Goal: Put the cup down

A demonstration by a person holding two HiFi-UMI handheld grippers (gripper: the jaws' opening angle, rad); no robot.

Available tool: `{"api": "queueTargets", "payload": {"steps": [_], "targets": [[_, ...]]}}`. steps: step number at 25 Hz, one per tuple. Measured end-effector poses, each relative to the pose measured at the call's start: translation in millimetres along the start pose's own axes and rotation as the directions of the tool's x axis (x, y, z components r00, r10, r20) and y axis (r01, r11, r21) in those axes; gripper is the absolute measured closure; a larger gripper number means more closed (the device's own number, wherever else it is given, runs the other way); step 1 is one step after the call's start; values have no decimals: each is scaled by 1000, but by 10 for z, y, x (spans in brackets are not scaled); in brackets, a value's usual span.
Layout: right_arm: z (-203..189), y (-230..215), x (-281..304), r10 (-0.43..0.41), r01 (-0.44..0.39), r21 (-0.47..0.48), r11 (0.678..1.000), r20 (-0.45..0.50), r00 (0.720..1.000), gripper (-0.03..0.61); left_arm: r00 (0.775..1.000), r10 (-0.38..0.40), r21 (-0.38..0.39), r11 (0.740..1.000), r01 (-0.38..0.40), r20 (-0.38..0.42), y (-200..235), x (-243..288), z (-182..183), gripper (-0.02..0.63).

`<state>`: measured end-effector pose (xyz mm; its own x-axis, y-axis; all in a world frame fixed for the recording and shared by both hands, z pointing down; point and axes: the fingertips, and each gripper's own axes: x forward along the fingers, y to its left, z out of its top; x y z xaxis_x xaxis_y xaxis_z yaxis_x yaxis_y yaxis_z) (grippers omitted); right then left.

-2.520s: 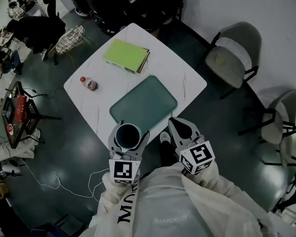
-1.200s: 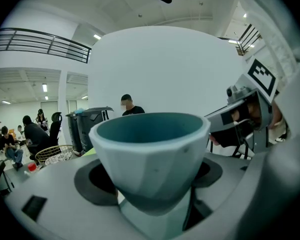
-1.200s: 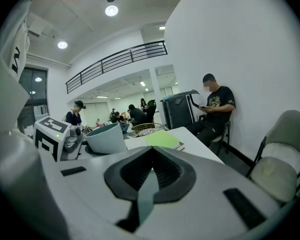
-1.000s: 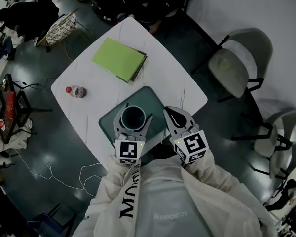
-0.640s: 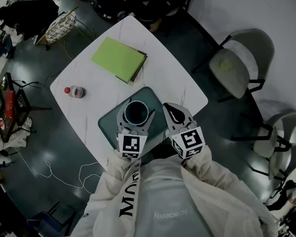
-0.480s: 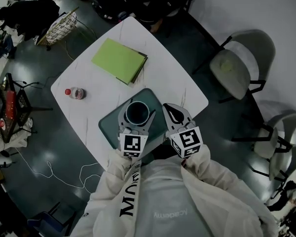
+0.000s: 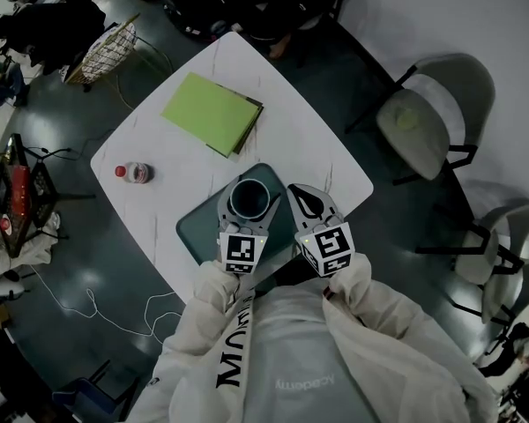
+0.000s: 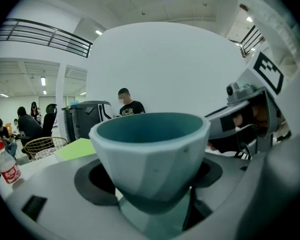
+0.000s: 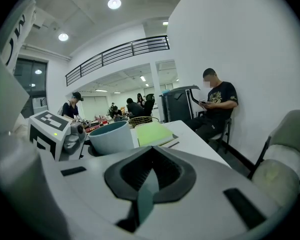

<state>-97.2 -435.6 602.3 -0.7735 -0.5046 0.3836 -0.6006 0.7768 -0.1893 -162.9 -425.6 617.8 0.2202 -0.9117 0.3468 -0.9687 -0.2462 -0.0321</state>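
Over the white table (image 7: pixel 293 117) and its teal tray (image 7: pixel 197 233), a cup waits to be set down.
The left gripper (image 7: pixel 250 206) clamps the cup (image 8: pixel 151 156) low on its body, while the right gripper (image 7: pixel 305 203) is closed and empty. The cup looks rigid, smooth and probably breakable, and I cannot tell whether its base touches the tray.

The head view is dim and underexposed: only the white bench (image 7: pixel 309 139) reads bright, and the dark floor (image 7: pixel 115 324) shows faint glints of ceiling light toward 8 o'clock. Both gripper views are brighter and lit from above, with a round lamp (image 9: pixel 114 3) glaring near 12 o'clock in the right one. Both bow heavily and go black at the corners, and the close cup (image 8: pixel 150 154) and foreground are soft.
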Motion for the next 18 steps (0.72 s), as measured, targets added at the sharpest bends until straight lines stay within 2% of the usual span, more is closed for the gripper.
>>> {"api": "queueTargets", "payload": {"steps": [7, 18], "targets": [[-69, -39, 137, 8, -8, 36, 999, -3, 1000, 574, 1000, 16, 18, 1000, -16, -12, 111, 161, -116, 216], [-169, -140, 220, -9, 10, 47, 999, -31, 999, 574, 998, -33, 16, 999, 34, -59, 65, 461, -363, 216]]}}
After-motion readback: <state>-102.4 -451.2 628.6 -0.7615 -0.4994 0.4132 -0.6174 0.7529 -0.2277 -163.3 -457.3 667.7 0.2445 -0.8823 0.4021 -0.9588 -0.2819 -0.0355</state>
